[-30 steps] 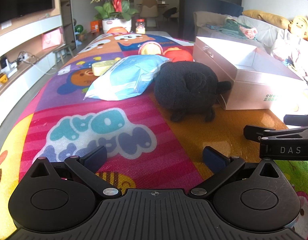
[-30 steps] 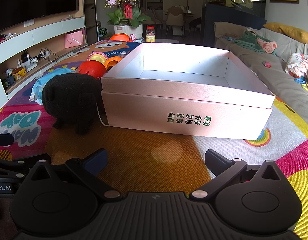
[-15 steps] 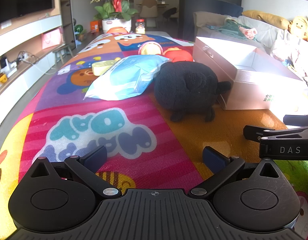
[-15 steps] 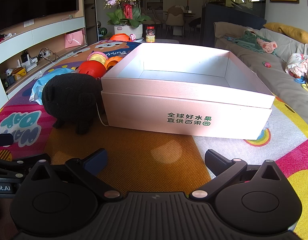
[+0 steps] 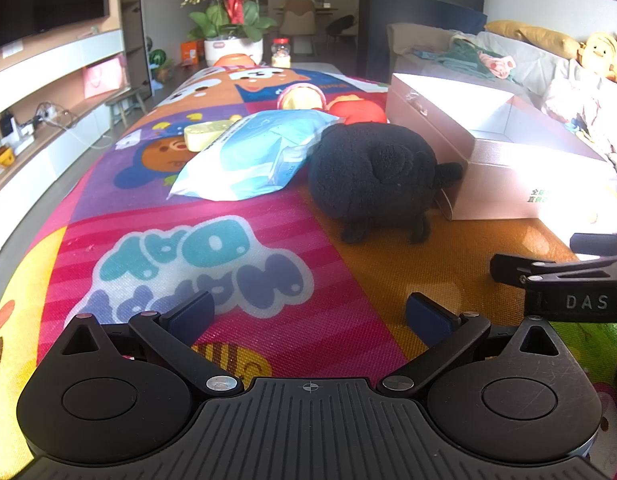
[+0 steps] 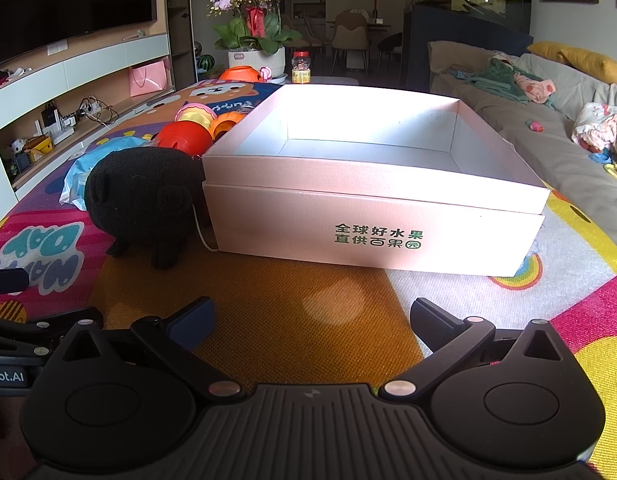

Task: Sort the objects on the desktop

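A black plush pig (image 5: 372,176) (image 6: 142,196) stands on the colourful play mat, touching the left side of an open, empty pink cardboard box (image 6: 372,220) (image 5: 488,152). A light blue plastic packet (image 5: 252,156) lies left of the pig. Behind it are a yellow case (image 5: 206,134), a red round toy (image 6: 186,138), a pink-yellow ball (image 6: 196,114) and an orange toy (image 6: 224,122). My left gripper (image 5: 308,316) is open and empty, low over the mat before the pig. My right gripper (image 6: 310,320) is open and empty, in front of the box.
The mat (image 5: 196,256) covers a long table. At its far end stand a potted orchid (image 5: 232,12), a jar (image 5: 280,52) and an orange bowl (image 6: 244,72). A sofa with clothes (image 6: 548,120) runs along the right, a TV shelf (image 6: 68,80) along the left.
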`<action>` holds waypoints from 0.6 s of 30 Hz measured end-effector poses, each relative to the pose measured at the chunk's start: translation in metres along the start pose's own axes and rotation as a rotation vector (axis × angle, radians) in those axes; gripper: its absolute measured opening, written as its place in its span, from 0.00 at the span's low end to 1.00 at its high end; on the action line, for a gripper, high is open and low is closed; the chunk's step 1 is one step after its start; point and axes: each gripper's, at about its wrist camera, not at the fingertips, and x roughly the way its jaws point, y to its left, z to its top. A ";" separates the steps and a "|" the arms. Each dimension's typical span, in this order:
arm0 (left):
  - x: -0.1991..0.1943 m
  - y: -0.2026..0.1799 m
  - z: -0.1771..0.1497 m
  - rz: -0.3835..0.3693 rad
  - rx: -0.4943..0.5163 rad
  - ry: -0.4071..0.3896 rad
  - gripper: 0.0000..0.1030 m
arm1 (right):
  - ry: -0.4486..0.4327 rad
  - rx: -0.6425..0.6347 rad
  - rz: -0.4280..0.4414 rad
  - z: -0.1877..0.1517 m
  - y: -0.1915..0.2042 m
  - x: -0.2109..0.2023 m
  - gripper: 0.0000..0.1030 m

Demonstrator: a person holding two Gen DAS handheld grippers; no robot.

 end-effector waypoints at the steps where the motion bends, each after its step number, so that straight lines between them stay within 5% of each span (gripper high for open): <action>1: 0.000 0.000 0.000 0.000 0.000 0.000 1.00 | 0.005 0.005 -0.002 -0.001 0.001 -0.002 1.00; 18: 0.000 0.000 0.000 0.000 0.000 0.001 1.00 | 0.076 -0.023 -0.001 -0.004 0.007 -0.012 1.00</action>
